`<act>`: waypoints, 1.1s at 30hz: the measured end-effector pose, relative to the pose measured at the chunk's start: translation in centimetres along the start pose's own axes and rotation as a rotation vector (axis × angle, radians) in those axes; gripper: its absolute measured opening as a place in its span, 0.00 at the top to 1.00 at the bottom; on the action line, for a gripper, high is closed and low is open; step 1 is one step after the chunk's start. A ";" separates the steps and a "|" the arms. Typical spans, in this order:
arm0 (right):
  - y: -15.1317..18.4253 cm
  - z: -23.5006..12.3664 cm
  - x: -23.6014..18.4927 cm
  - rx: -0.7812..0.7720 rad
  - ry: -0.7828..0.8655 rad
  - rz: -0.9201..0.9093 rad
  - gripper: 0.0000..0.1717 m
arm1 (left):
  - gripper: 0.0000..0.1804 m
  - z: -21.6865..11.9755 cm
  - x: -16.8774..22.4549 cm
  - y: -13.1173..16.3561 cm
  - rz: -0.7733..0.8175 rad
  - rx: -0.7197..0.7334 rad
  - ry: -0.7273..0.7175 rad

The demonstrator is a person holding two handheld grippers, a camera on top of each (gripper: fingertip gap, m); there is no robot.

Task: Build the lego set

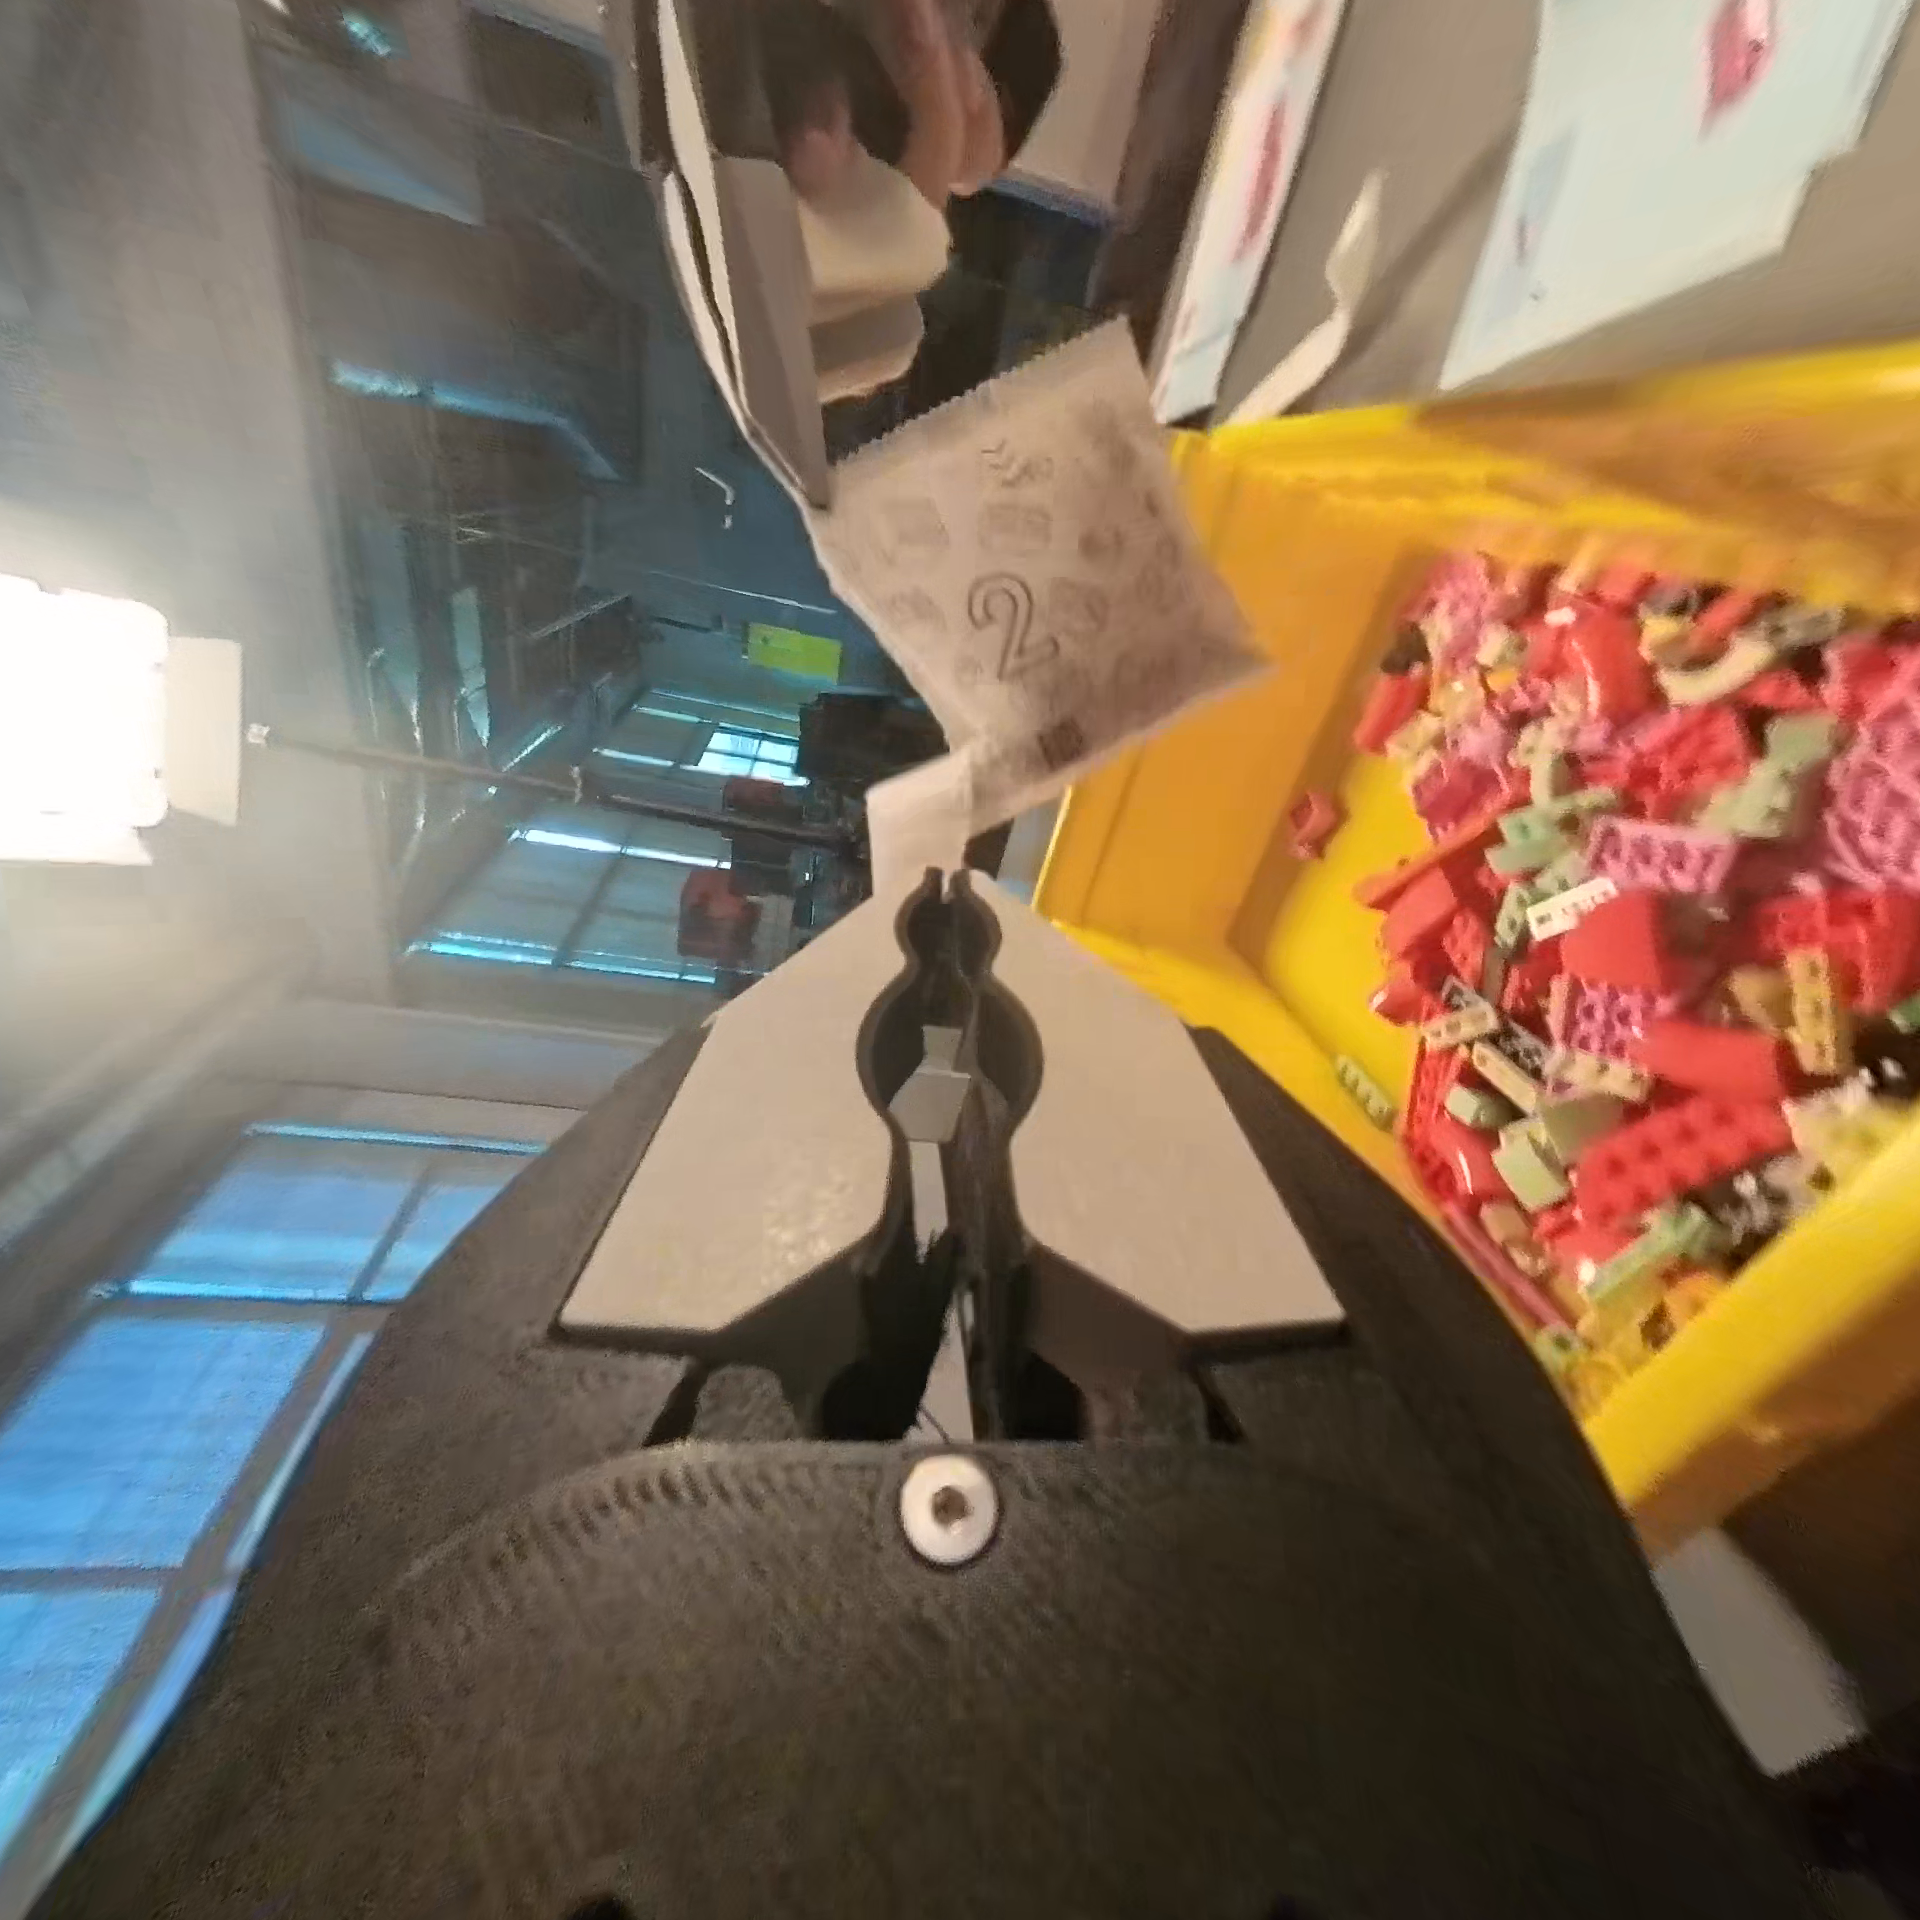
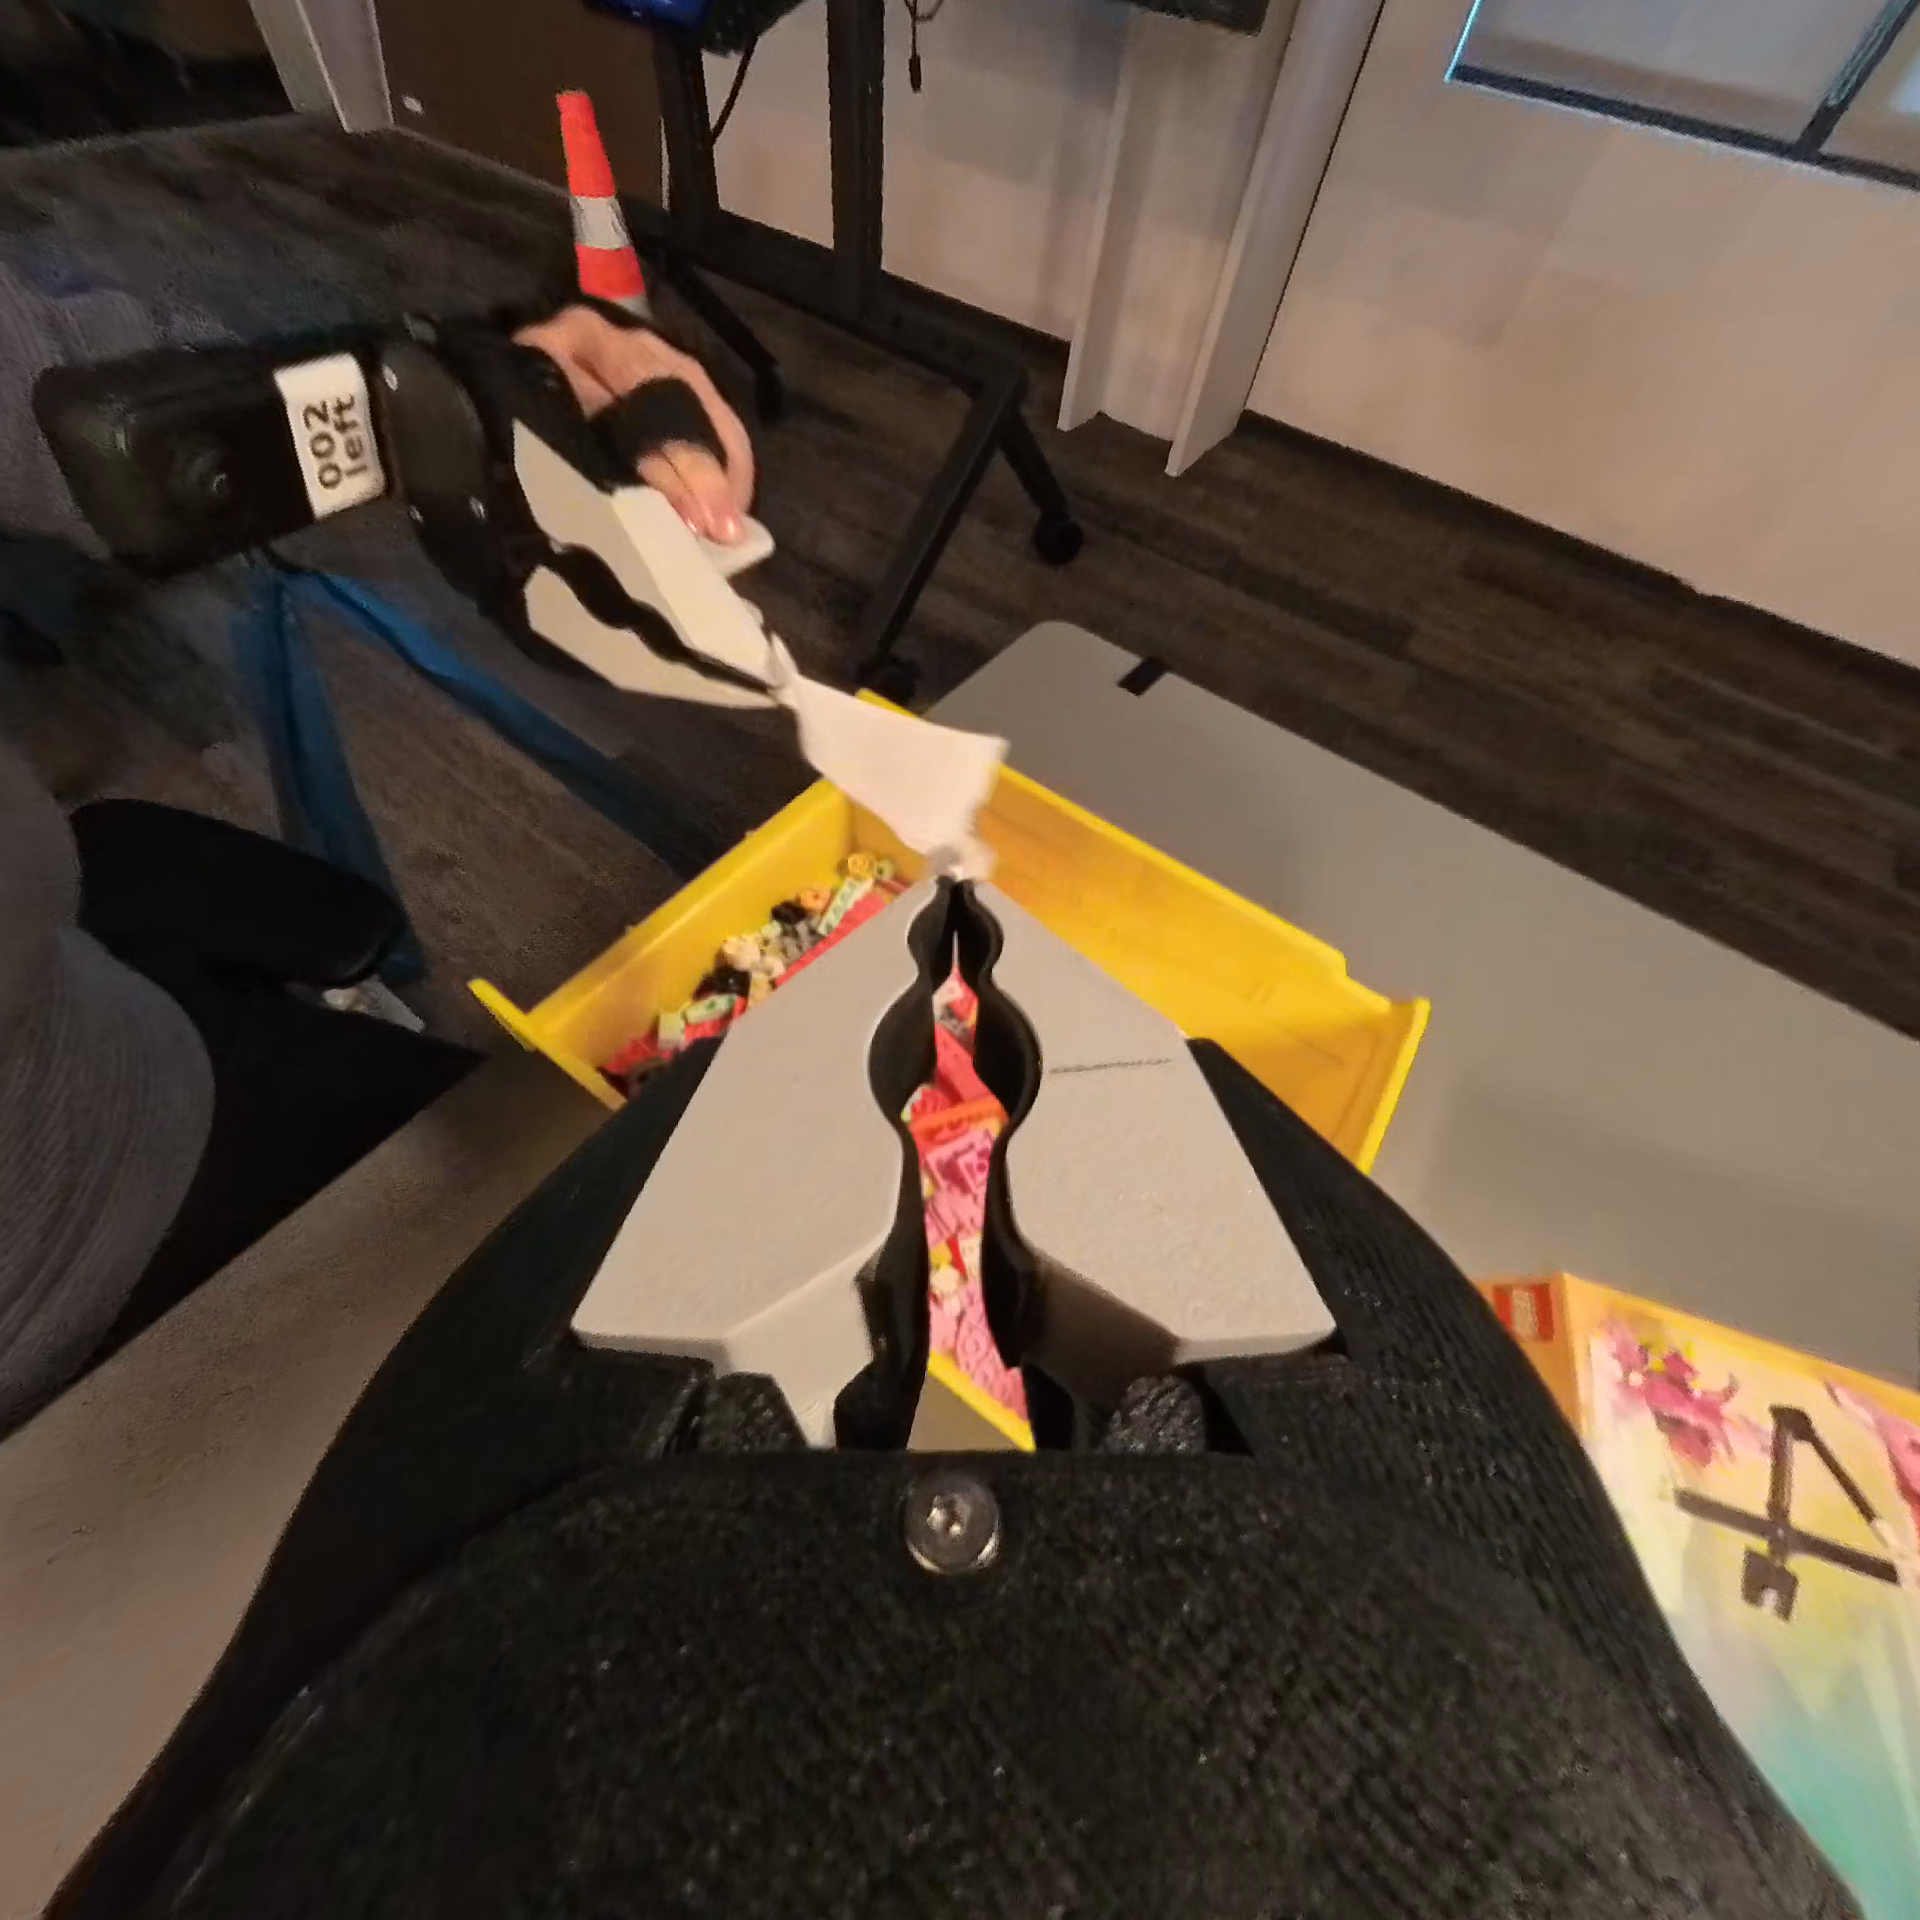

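1. Paper bag [image 2: 904,774]: white, printed in grey, stretched in the air between the two grippers, directly above the near end of the yellow bin [image 2: 1226,940].
2. Right gripper [image 2: 951,883]: fingers pressed together, pinching one corner of the bag at the tips.
3. Left gripper [image 1: 948,881]: fingers closed on the opposite, twisted corner of the bag; a gloved hand [image 2: 644,416] holds it.
4. Yellow bin: rests on the grey worktop [image 2: 1558,935] and contains loose toy bricks [image 1: 1621,935], mostly red and pink, some pale green.
5. Printed box [image 2: 1766,1507]: lies on the worktop right of the bin.
6. Traffic cone [image 2: 597,208]: stands on the floor beyond.
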State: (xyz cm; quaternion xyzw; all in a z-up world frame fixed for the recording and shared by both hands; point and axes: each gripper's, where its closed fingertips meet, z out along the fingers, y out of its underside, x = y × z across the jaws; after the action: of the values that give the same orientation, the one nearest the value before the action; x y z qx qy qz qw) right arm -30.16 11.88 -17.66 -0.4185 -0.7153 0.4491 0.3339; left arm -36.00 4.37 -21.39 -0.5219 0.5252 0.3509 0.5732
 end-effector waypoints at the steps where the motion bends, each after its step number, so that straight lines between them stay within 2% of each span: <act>1: -0.5 0.3 -0.2 -0.009 0.010 -0.017 1.00 | 0.95 0.3 -0.4 -0.1 -0.025 -0.009 -0.025; 3: -1.3 0.8 -0.1 -0.046 0.057 -0.042 1.00 | 0.76 0.8 -0.4 0.1 -0.077 -0.040 -0.024; 5: -2.6 1.2 -0.1 -0.043 0.091 -0.012 1.00 | 0.64 1.0 -0.5 -0.5 -0.161 -0.035 -0.042; 7: -4.3 1.4 -0.1 -0.003 0.122 0.023 1.00 | 0.58 1.1 -1.1 -1.6 -0.157 -0.022 -0.119; 10: -7.5 1.3 -1.0 0.088 0.118 0.078 1.00 | 0.54 0.9 -2.0 -3.1 0.022 -0.002 -0.278; 15: -11.7 0.6 -1.8 0.235 0.079 0.235 1.00 | 0.54 0.9 -2.9 -3.5 0.348 -0.027 -0.475; 19: -13.3 0.0 -2.6 0.336 -0.017 0.381 1.00 | 0.58 0.6 -4.1 -3.7 0.513 -0.067 -0.620; 23: -12.6 0.0 -3.0 0.372 -0.103 0.501 1.00 | 0.65 0.1 -5.6 -3.7 0.497 -0.080 -0.712; 27: -9.9 0.1 -1.7 0.378 -0.090 0.617 1.00 | 0.88 -1.2 -6.3 -5.5 0.463 -0.006 -0.790; 28: -9.0 0.2 -1.4 0.376 -0.091 0.656 1.00 | 0.91 -1.5 -6.3 -5.8 0.440 0.010 -0.797; 30: -6.9 0.5 -1.1 0.360 -0.116 0.752 1.00 | 0.92 -1.1 -5.0 -6.0 0.386 0.022 -0.696; 33: -2.2 1.3 -0.5 0.263 -0.082 0.857 1.00 | 0.93 0.1 -2.1 -5.4 0.253 0.021 -0.450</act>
State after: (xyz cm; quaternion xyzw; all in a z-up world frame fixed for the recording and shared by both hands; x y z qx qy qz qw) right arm -31.72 10.45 -16.20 -0.6129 -0.4268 0.6502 0.1396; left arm -31.22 3.63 -18.16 -0.3548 0.4491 0.5216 0.6327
